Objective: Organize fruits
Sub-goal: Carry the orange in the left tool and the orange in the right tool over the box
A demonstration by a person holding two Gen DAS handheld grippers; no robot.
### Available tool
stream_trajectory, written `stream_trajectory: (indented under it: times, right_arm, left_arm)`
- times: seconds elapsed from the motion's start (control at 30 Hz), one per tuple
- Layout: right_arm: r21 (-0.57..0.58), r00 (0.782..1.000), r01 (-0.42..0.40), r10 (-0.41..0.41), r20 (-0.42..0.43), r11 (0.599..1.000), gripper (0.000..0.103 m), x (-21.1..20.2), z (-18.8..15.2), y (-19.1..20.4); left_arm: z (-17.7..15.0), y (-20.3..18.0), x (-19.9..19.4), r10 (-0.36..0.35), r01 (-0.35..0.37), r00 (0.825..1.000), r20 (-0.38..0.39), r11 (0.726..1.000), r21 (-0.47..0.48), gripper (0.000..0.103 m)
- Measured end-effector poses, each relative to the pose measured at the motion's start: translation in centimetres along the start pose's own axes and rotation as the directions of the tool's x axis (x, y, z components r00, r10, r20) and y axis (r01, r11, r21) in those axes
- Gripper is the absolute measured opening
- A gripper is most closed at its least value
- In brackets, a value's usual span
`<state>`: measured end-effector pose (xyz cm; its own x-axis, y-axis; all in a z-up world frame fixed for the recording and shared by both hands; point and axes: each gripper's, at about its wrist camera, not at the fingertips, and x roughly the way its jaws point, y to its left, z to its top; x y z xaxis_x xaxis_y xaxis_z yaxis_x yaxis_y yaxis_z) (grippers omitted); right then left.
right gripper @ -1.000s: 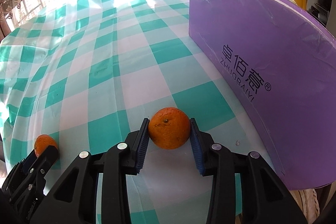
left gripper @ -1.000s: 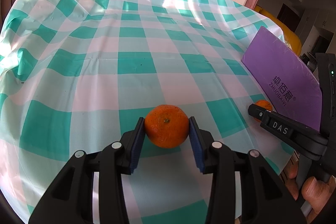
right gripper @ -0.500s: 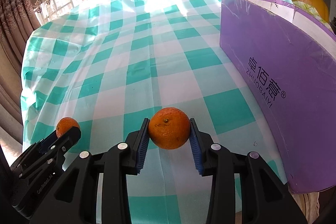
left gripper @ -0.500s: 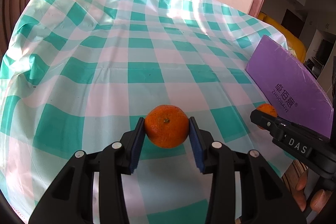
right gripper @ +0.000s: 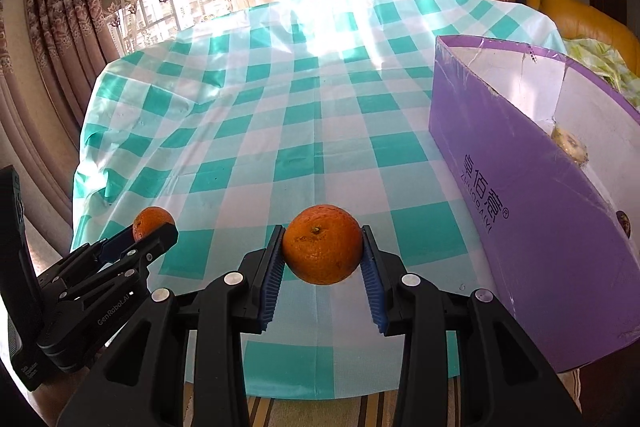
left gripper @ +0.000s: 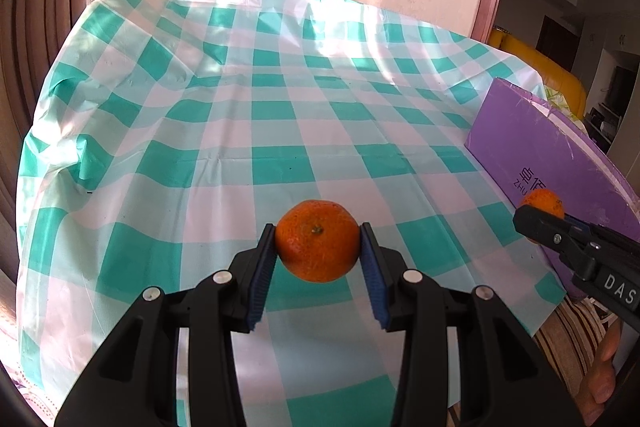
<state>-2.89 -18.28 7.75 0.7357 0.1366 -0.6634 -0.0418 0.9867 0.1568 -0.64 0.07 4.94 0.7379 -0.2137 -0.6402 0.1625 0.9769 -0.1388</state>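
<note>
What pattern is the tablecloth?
Teal-and-white checks on the tablecloth, clearest in the left wrist view.

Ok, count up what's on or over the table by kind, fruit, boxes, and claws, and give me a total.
Oranges: 2, one in the left claw, one in the right claw
Pale fruit in the purple box: 1
Purple boxes: 1
Claws: 2
Total: 6

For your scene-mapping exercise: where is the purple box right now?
In the right wrist view the purple box stands open-topped on the checked tablecloth at the table's right edge, just right of the right tool.
</note>
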Motion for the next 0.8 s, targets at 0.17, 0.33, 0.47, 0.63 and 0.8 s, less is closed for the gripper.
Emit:
stream_trajectory:
  times: [0.17,0.33,0.47,0.63,0.8]
  right_arm:
    - [-0.05,0.998,0.013,-0.01,0.058,0.999,0.037,-2.3,0.7,0.2]
    - [-0.064,0.996,0.023,-0.017,0.092,0.998,0.037,-3.9,1.4,-0.3]
    - [-0.057,0.993,0.031,-0.024,0.12,0.998,0.037,-5.1,2.0,-1.3]
    - [-0.037,0.989,0.05,-0.044,0.142,0.998,0.037,-6.0,2.6,-3.1]
    - [0.014,0.986,0.07,-0.072,0.15,0.997,0.037,-6.5,3.0,-5.7]
  left_arm:
    - [0.2,-0.1,-0.7,0.002,-0.002,1.0,0.014,1.0,0.002,0.041]
    - [0.7,-0.5,-1.6,0.002,-0.003,0.999,0.033,1.0,0.012,0.041]
    - [1.3,-1.1,-2.2,-0.004,0.002,0.999,0.048,1.0,0.028,0.041]
    - [2.1,-2.6,-2.8,-0.017,0.013,0.998,0.063,0.998,0.059,0.041]
    - [2.8,-4.6,-3.1,-0.041,0.034,0.997,0.069,0.995,0.097,0.041]
